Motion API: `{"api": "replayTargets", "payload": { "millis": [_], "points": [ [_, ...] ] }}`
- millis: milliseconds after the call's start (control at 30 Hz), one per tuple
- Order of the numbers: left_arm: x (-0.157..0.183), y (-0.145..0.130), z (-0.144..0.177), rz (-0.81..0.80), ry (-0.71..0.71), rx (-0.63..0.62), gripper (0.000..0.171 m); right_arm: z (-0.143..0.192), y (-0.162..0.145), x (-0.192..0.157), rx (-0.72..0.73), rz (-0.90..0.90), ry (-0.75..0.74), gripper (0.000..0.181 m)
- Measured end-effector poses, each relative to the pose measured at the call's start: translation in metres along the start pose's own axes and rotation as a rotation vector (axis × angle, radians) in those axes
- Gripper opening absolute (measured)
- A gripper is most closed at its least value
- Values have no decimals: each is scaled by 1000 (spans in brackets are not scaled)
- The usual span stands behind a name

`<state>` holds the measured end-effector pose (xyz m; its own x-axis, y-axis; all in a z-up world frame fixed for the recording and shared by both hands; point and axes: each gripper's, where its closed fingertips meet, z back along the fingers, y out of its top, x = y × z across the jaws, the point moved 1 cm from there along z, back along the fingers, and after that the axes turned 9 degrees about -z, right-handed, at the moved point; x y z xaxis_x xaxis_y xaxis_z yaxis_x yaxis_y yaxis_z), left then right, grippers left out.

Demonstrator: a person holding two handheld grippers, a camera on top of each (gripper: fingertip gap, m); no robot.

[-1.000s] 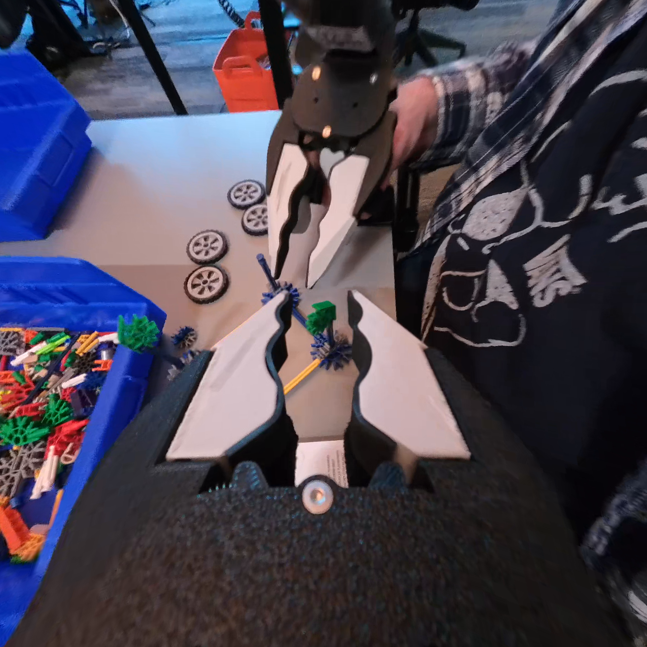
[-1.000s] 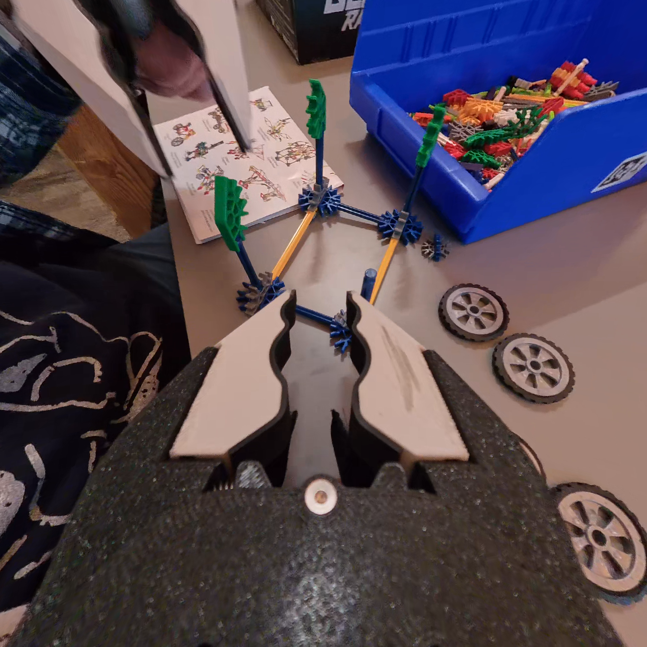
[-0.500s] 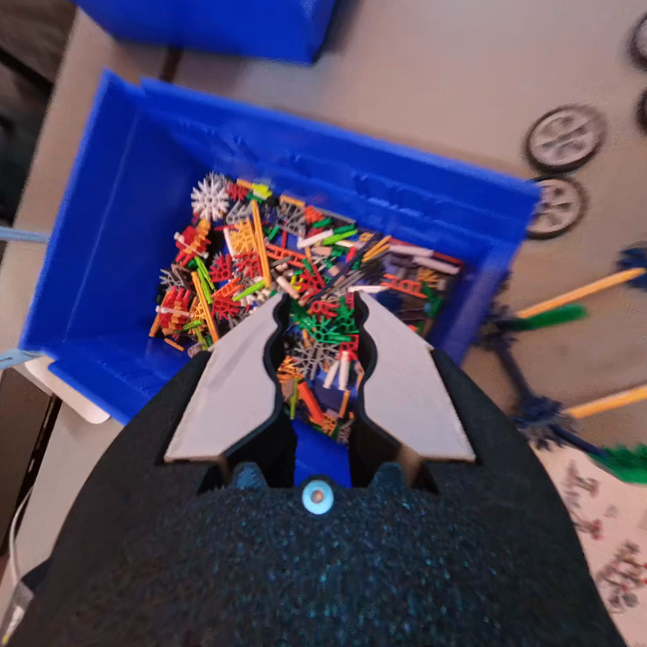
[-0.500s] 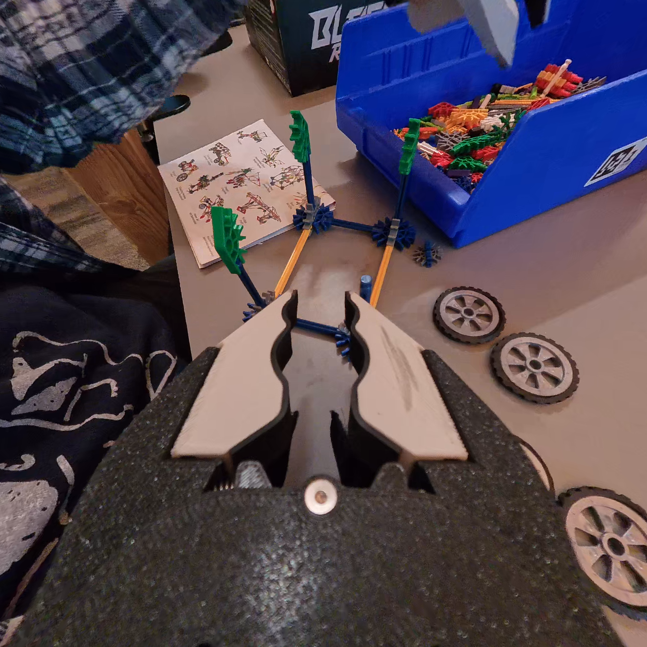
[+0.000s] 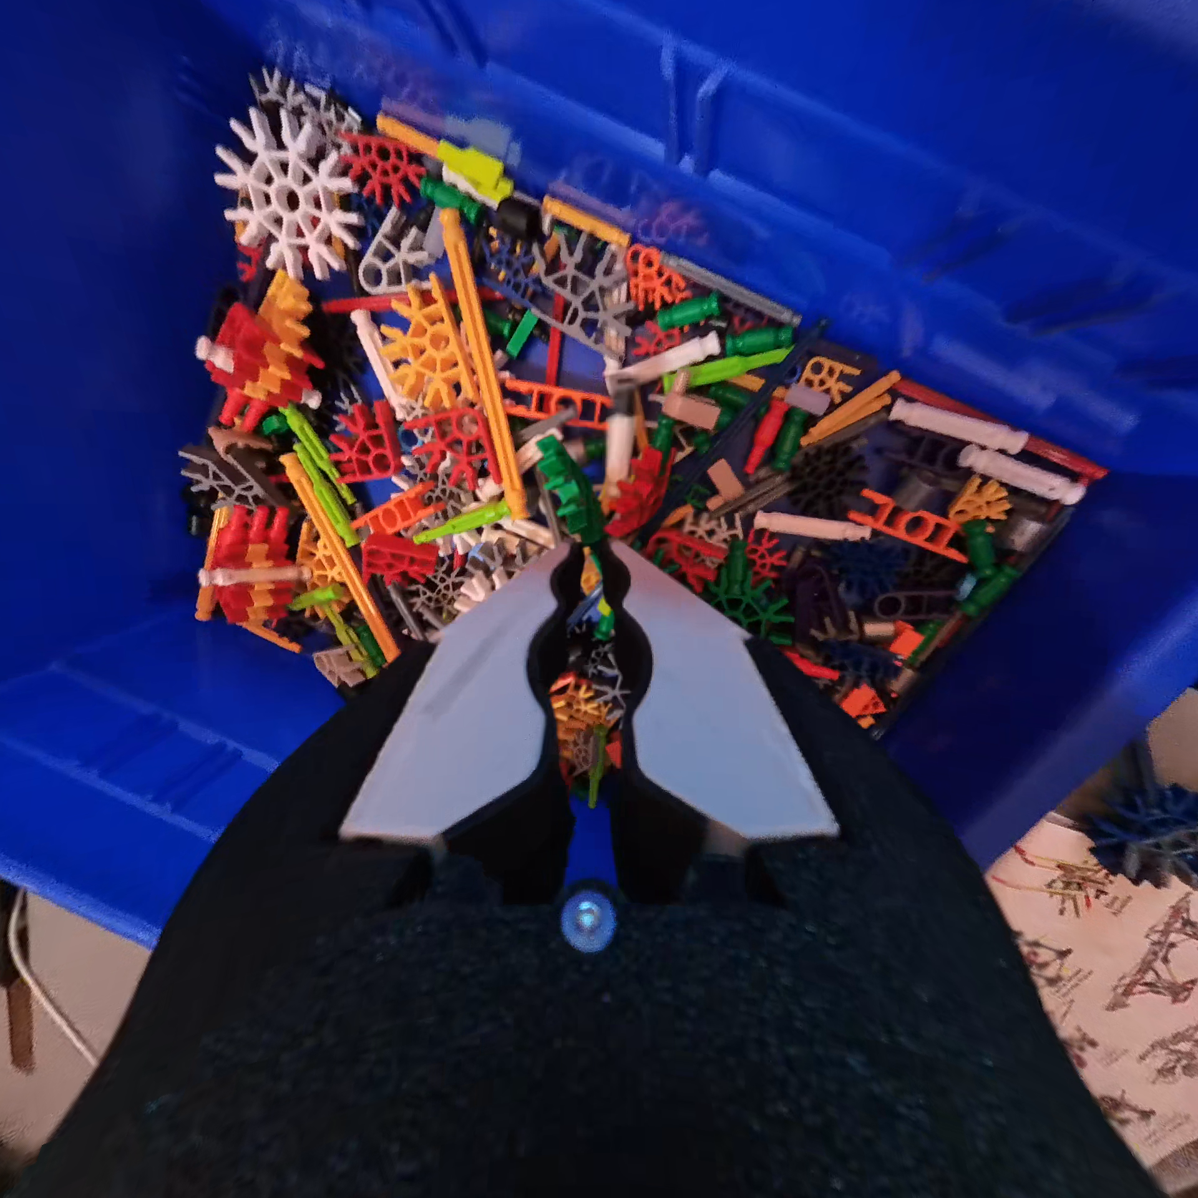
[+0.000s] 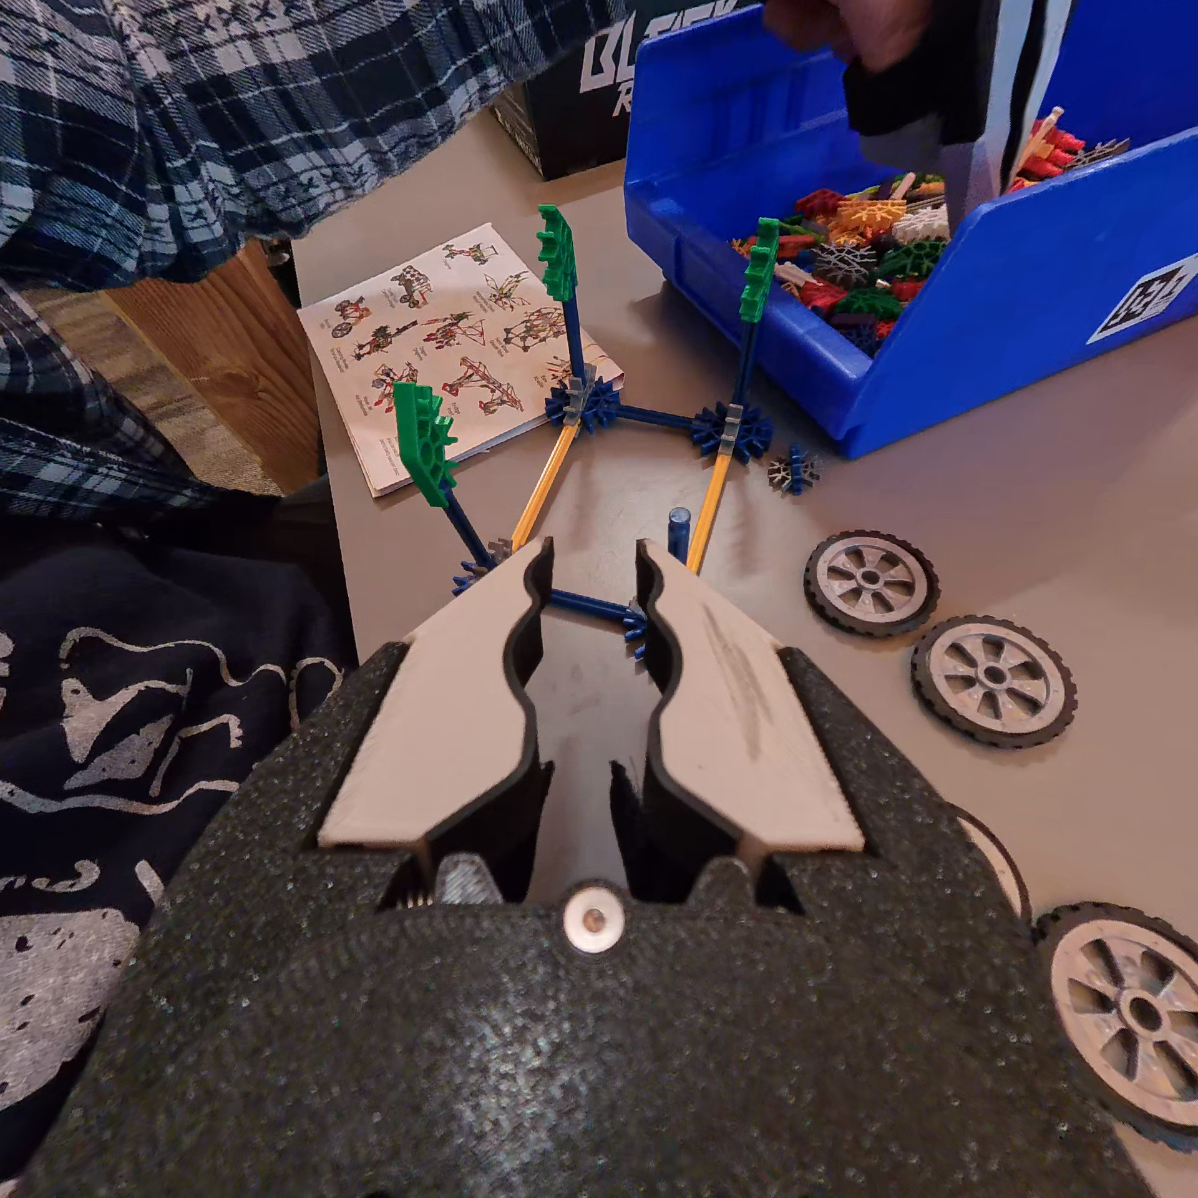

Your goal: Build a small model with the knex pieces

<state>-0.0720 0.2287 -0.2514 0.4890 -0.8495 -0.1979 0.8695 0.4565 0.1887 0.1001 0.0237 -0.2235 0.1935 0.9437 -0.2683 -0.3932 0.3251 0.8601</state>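
On the grey surface (image 6: 972,493) stands a blue bin (image 5: 843,162) of mixed construction-toy pieces. Beside it lies a rod-and-connector frame (image 6: 642,421) with three green connectors raised on blue rods, partly over an instruction booklet (image 6: 421,337). Above the frame's near blue rod hovers the right gripper (image 6: 593,557), fingers moderately apart and empty. Inside the bin, the left gripper (image 5: 587,551) has its fingers narrowed onto a green connector (image 5: 567,486).

left gripper (image 5: 588,551): black foam body, pale grey fingers, silver screw | right gripper (image 6: 593,551): same | plaid sleeve (image 6: 194,129)
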Motion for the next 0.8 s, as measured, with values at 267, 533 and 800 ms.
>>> {"api": "replayTargets", "payload": {
  "millis": [267,533,800],
  "points": [
    [-6,11,26,-30,76,147,0,2,2,2,14,-17,4,25],
    [-10,8,15,-217,140,15,28,1,2,2,13,-21,12,25],
    [-18,8,-14,-407,193,-98,9,2,3,2,23,-22,14,25]
  ]
}}
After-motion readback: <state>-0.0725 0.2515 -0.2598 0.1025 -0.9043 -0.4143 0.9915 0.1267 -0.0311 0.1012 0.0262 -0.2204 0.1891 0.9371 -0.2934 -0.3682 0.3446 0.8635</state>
